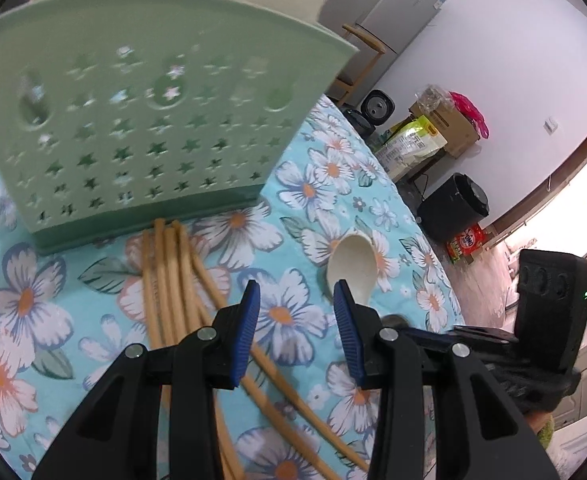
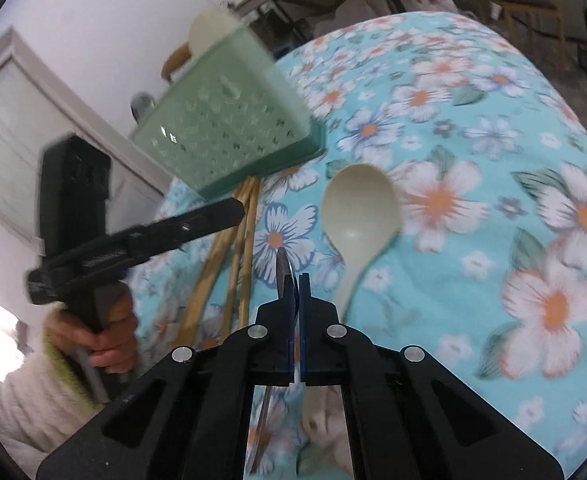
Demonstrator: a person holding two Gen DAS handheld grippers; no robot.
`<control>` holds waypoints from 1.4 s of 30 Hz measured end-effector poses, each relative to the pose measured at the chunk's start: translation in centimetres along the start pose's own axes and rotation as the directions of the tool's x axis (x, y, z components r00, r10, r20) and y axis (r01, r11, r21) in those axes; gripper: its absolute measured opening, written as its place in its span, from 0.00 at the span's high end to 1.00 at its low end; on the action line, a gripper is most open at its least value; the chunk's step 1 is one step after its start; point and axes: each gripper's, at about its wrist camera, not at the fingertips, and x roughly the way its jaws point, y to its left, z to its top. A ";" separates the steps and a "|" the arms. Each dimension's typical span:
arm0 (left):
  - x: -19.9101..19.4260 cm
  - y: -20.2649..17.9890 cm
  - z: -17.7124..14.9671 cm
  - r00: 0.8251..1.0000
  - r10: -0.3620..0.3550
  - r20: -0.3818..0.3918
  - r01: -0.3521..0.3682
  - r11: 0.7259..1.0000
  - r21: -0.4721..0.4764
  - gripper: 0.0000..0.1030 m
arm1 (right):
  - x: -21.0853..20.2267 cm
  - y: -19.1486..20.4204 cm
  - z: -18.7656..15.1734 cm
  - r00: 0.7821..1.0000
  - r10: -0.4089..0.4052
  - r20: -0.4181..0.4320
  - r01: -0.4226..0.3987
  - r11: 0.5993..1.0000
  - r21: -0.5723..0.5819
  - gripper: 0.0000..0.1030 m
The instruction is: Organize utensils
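Note:
A green perforated utensil holder stands on the flowered tablecloth; it also shows in the right wrist view, with a cream spoon bowl sticking out of its top. Several wooden chopsticks lie in front of it, also seen in the right wrist view. A cream plastic spoon lies on the cloth, also seen in the left wrist view. My left gripper is open and empty above the cloth between chopsticks and spoon. My right gripper is shut on a thin metal utensil, held edge-on.
The round table's edge curves at the right, with boxes, bags and a black bin on the floor beyond. A grey fridge stands by the wall. The left gripper body and the hand holding it show in the right wrist view.

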 end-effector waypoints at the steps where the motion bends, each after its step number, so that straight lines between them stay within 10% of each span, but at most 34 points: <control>1: 0.3 -0.3 0.1 1.000 0.001 -0.003 -0.001 1.000 0.007 0.64 | -0.7 -0.5 0.0 1.000 0.006 0.013 -0.006 1.000 0.016 1.00; 20: 9.6 -4.7 3.7 0.987 0.098 -0.127 -0.060 0.960 0.274 0.62 | -1.7 -7.8 -1.0 0.999 -0.001 0.034 -0.005 0.988 0.154 0.99; 25: 10.3 -4.8 3.7 0.987 0.069 -0.145 -0.023 0.955 0.295 0.78 | -1.5 -8.3 -1.2 0.999 0.008 0.038 -0.014 0.986 0.169 0.99; 36: 8.5 -5.3 2.7 0.987 0.080 -0.139 -0.036 0.955 0.295 0.96 | -1.8 -7.5 -1.0 0.998 -0.029 0.062 0.020 0.989 0.150 0.99; 42: 3.6 -6.6 2.2 0.992 0.123 -0.014 -0.112 0.941 0.320 0.96 | -2.8 -6.0 -0.7 0.992 -0.085 0.096 0.074 0.991 0.115 0.99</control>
